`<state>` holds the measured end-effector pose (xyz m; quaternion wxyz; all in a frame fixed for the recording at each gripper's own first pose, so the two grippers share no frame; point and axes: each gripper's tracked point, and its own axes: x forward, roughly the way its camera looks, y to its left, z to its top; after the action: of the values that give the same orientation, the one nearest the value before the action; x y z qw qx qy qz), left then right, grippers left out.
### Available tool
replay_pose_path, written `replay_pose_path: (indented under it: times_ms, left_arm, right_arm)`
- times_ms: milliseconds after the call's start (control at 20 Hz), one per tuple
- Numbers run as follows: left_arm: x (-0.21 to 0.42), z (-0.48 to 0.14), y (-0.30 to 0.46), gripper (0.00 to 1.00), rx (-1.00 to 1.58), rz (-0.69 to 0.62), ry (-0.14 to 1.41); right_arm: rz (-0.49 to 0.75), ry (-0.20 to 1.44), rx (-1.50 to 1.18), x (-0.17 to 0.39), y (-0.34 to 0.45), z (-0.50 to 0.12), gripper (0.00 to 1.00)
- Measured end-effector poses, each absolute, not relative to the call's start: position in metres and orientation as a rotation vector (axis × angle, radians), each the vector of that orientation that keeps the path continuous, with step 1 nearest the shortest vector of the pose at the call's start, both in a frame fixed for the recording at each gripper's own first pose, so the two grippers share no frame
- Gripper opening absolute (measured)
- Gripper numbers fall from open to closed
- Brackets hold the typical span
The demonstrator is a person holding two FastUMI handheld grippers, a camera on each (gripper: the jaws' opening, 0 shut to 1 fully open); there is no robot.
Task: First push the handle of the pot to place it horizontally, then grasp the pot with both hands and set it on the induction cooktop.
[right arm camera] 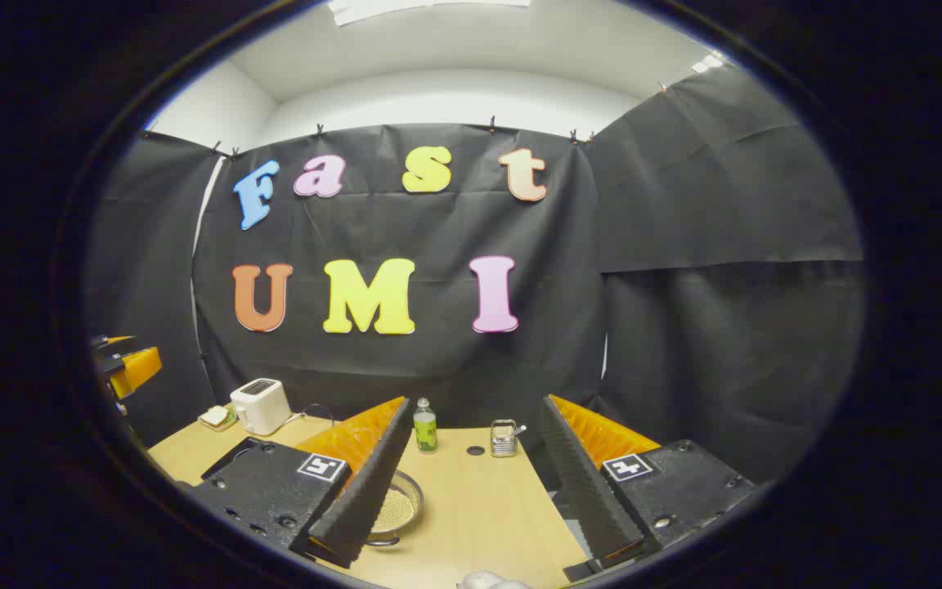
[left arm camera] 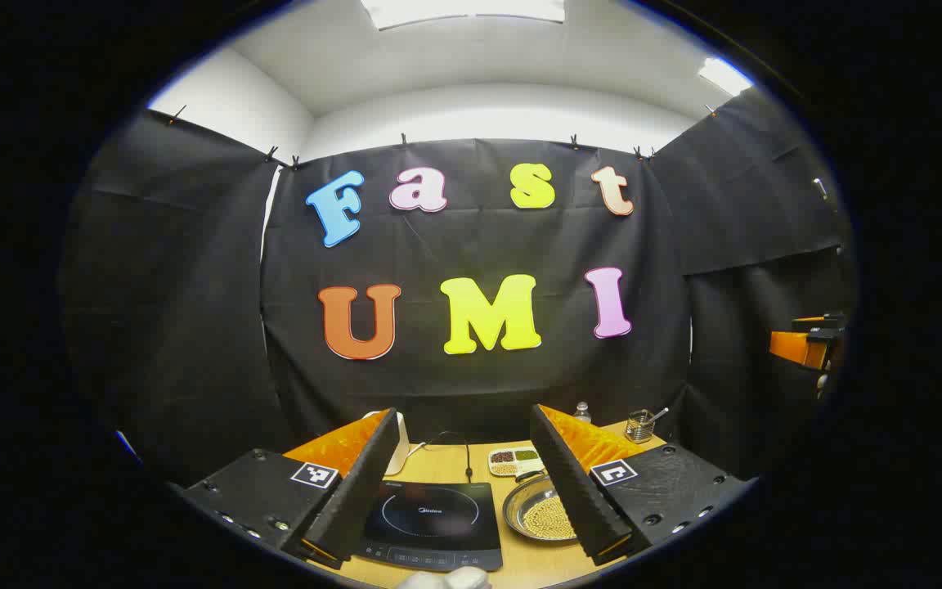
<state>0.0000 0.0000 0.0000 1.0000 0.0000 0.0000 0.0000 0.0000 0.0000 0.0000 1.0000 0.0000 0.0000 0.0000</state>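
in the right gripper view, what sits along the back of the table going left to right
Small dish → white toaster → green bottle → small dark disc → metal wire holder. The pan of grains lies nearer, partly behind the right gripper, so it is left out.

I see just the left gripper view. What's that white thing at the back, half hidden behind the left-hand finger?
Observer: The right gripper view shows it whole: a white toaster.
Operator: Anything beside it?
Observer: A small flat item lies just left of the toaster; I cannot tell what it is.
Operator: Is the other gripper holding something?
Observer: No. The right gripper is open and holds nothing; the pot sits partly behind one of its fingers.
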Motion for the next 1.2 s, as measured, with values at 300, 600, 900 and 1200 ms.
replay_pose_path:
  times_ms: [300,600,900,1200]
  left_arm:
    - [-0.011,0.011,0.013,0.96,-0.013,0.015,-0.024]
    - [-0.022,0.017,0.026,0.96,-0.021,0.042,-0.034]
    - [-0.021,0.018,0.034,0.96,-0.016,0.058,-0.038]
    - [-0.016,0.017,0.034,0.96,0.002,0.055,-0.035]
  right_arm:
    - [0.011,-0.028,-0.005,-0.014,0.011,0.010,0.97]
    - [0.012,-0.078,0.011,-0.018,0.016,0.027,0.96]
    - [0.013,-0.059,0.004,-0.010,0.023,0.024,0.96]
    - [0.024,0.003,0.026,-0.002,0.028,0.012,0.42]
